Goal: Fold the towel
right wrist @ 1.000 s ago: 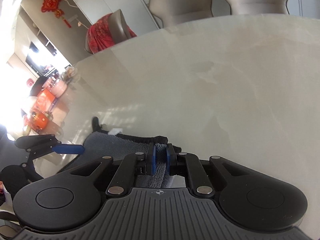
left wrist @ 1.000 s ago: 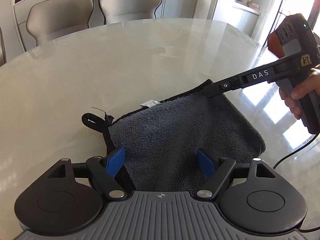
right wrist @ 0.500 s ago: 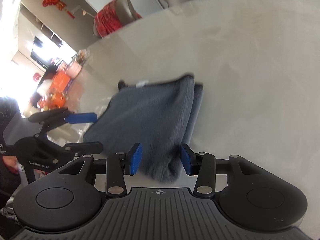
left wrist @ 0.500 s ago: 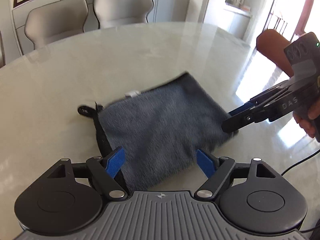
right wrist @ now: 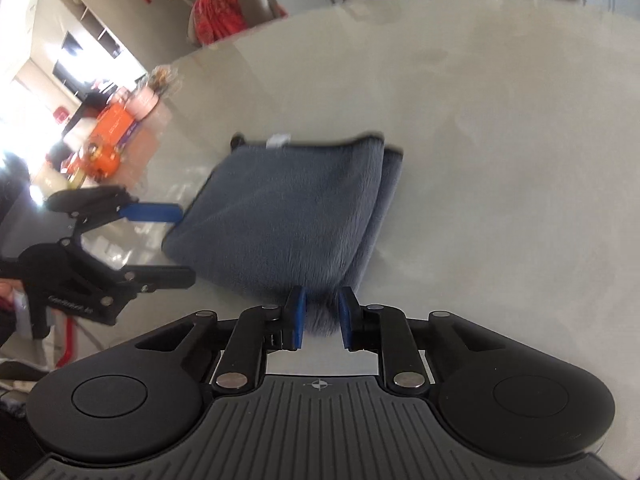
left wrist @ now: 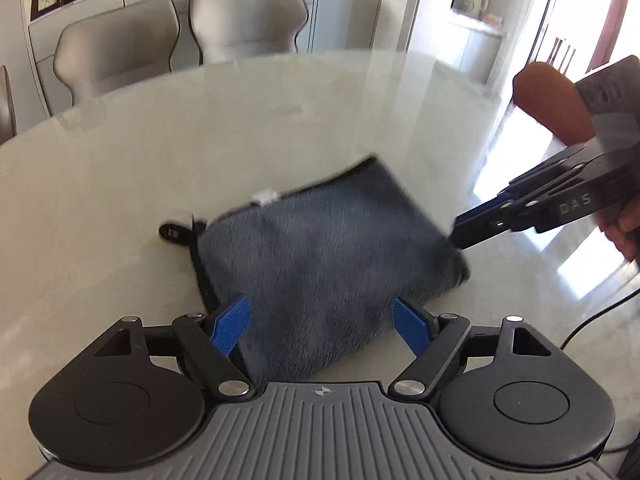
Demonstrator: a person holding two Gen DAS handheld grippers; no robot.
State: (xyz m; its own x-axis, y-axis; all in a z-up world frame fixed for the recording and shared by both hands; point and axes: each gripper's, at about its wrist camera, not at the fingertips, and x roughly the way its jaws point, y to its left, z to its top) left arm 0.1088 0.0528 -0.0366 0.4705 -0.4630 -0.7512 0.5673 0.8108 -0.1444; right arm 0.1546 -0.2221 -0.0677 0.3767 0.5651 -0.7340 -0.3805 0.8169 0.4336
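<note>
The towel (left wrist: 328,256) lies folded on the worktop (left wrist: 200,128), a grey plush pad with a loop (left wrist: 174,232) at one far corner and a white tag (left wrist: 264,197) on the far hem. It looks light, soft and limp: it should drape and sag when lifted, and the layers could slide apart on the glossy surface. The stitched hem or a corner seems the surest place to take hold, pinching every layer together. The right gripper (right wrist: 322,316) has just been closing, and its jaws now stand narrowly apart with the near towel corner between them; blur hides whether the pads actually press the pile. The left gripper (left wrist: 322,322) hovers over the towel's near edge, jaws wide apart, gripping nothing. Both views are smeared by motion. The number of layers is hard to count, though a second edge shows in the right wrist view. The near edge is cut off behind the gripper bodies.
</note>
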